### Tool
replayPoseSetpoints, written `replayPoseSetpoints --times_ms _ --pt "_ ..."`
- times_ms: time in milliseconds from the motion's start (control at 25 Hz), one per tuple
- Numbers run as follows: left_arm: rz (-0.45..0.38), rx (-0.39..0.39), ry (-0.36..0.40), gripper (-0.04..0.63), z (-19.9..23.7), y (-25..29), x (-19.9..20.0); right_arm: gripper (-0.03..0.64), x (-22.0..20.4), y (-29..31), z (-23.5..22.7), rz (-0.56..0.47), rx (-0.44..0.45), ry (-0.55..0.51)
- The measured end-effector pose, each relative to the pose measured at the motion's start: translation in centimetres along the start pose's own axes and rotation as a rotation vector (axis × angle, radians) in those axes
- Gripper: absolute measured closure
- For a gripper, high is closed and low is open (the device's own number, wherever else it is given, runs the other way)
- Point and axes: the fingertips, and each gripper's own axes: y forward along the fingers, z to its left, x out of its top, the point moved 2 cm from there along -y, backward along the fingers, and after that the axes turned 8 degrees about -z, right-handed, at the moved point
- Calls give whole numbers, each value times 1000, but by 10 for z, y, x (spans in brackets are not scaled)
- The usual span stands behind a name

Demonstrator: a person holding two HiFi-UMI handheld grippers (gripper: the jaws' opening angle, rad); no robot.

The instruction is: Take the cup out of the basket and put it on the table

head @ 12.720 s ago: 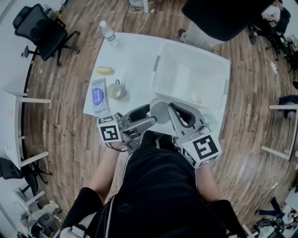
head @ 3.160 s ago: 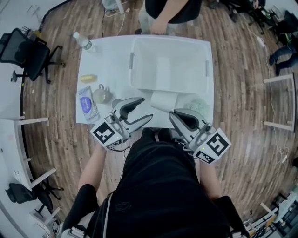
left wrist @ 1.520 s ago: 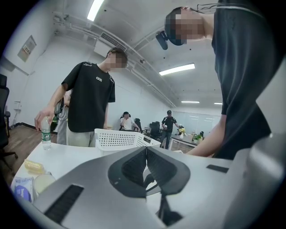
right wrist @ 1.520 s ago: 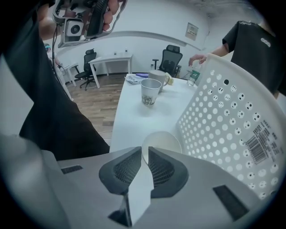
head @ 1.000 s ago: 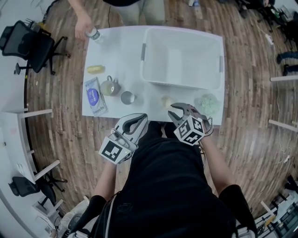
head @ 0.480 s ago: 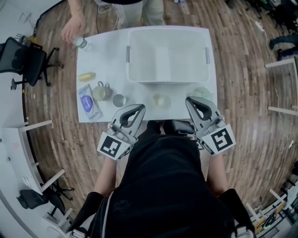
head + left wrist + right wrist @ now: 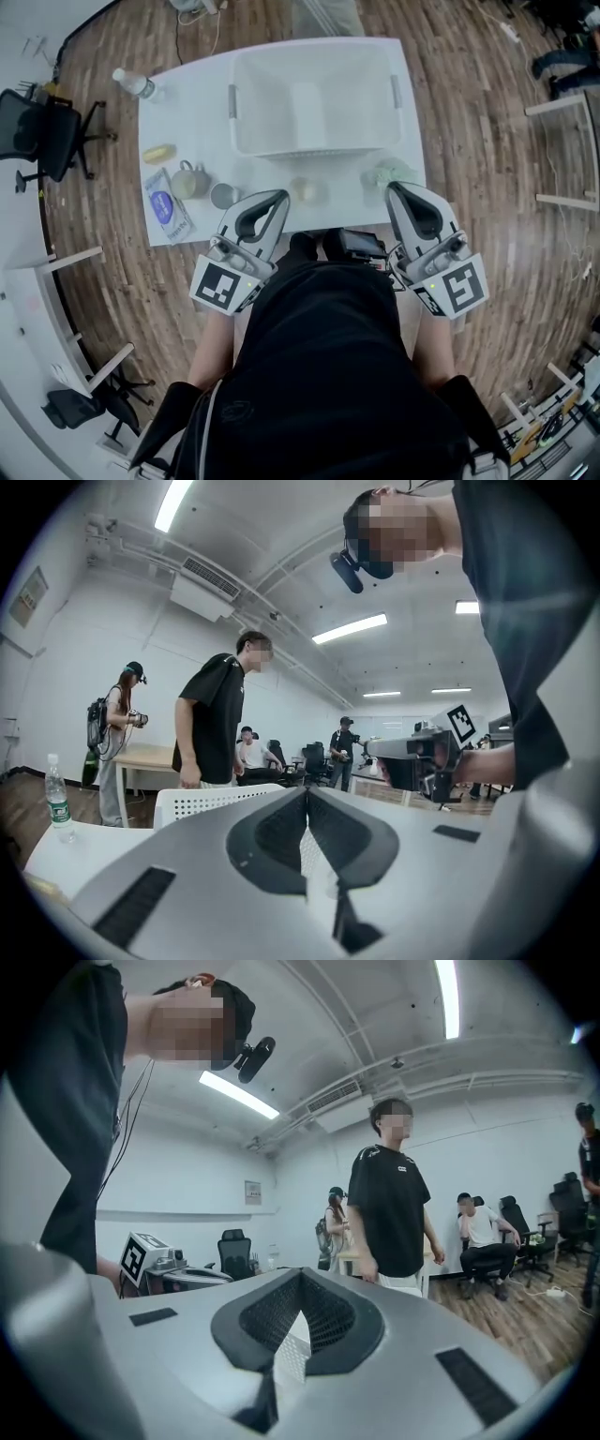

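- Head view: a white table [image 7: 192, 103] stands on a wood floor [image 7: 487, 159], and both grippers are held side by side at its near edge.
- A white basket [image 7: 309, 145] sits at the far middle of the table; its inside looks bare from above, though glare on the white plastic makes this hard to be sure of.
- The cup [image 7: 223, 195], small and metallic, stands upright on the table, outside the basket and near its front left corner.
- Just left of the cup is a pale green handled pot [image 7: 187, 180]. A blue packet [image 7: 164, 208] lies in front of the pot and a yellow item [image 7: 158, 153] behind it.
- A water bottle [image 7: 131, 82] lies at the far left corner of the table.
- A pale round thing [image 7: 303, 190] rests just in front of the basket, and a green lump [image 7: 389, 173] sits near the right edge.
- The left gripper [image 7: 277, 197] points at the table, its tips to the right of the cup and apart from it. In the left gripper view its jaws are pressed together with nothing between them.
- The right gripper [image 7: 396, 189] has its tips close beside the green lump. In the right gripper view its jaws are likewise clenched and empty.
- A standing person in a black shirt [image 7: 217, 719] shows beyond the basket in both gripper views.
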Motion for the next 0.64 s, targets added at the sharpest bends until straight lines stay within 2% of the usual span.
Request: replayPoseSetpoints --times_ms 640 --pt "7 26 22 583 -11 2 -2 594 1 -12 -6 -9 18 11"
